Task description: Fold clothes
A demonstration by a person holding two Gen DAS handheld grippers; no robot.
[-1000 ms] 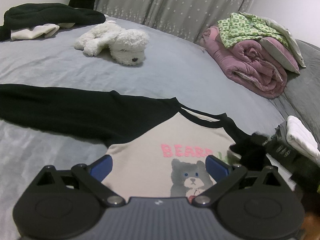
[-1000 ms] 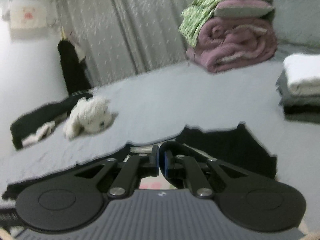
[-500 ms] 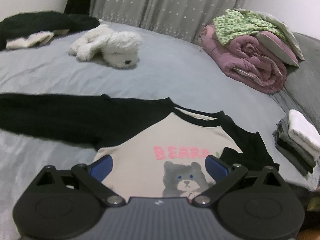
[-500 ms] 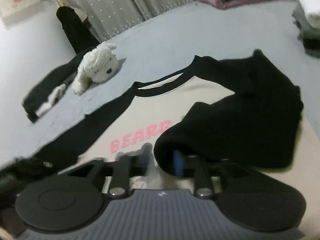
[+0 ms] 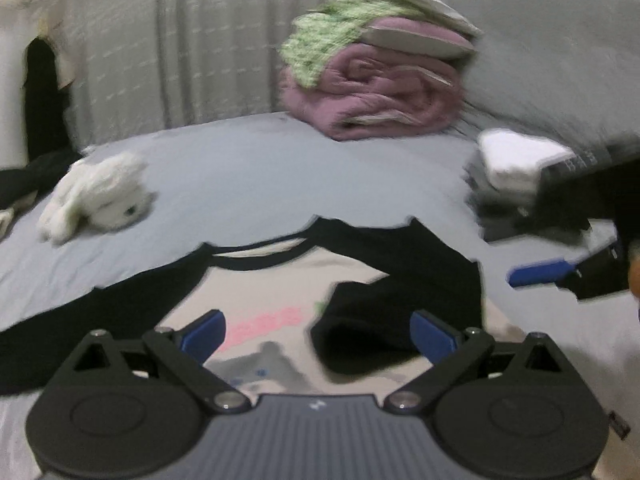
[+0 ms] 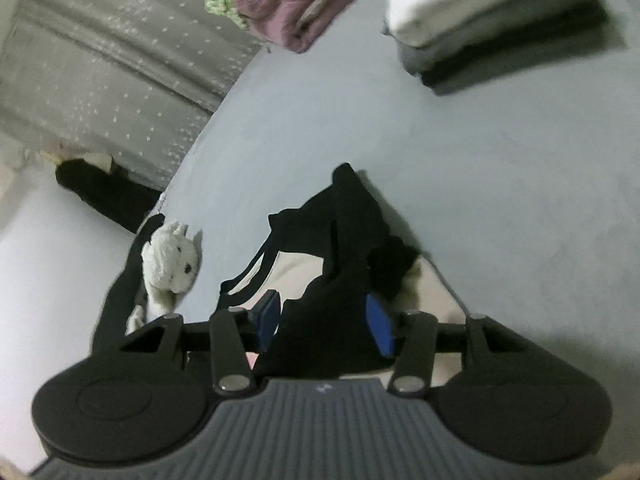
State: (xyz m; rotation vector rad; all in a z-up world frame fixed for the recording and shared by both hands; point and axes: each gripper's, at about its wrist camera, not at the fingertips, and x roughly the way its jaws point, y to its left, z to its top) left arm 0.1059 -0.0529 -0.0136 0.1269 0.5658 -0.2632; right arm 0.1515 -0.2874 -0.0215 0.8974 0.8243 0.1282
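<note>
The raglan shirt [image 5: 276, 292] is lying flat on the grey bed [image 5: 280, 176], cream front up with pink lettering and a blurred bear print, directly ahead of your left gripper [image 5: 318, 334]. Going from the left of the left wrist view, its long black left sleeve [image 5: 80, 320] is stretching out across the sheet toward the edge of the picture, and behind it a white plush dog [image 5: 96, 196] is lying near a dark pile of clothes [image 5: 20, 180]. Your left gripper is hovering over the shirt's chest with its blue fingers [image 5: 204, 334] spread wide and nothing between them. Just right of centre, the black right sleeve [image 5: 396, 312] is lying folded inward across the cream front. Further back, a rolled pink blanket [image 5: 372, 96] is sitting with a green patterned cloth [image 5: 324, 40] on top. At the right, a stack of folded clothes [image 5: 516, 168] with a white piece uppermost is resting on the bed, and your right gripper [image 5: 540, 274] is showing in front of it, blurred. In the right wrist view, your right gripper [image 6: 324, 320] is parted, its blue pads [image 6: 378, 330] standing either side of the folded sleeve [image 6: 320, 320] without clamping it, the shirt's black neckline [image 6: 256, 268] ahead.
</note>
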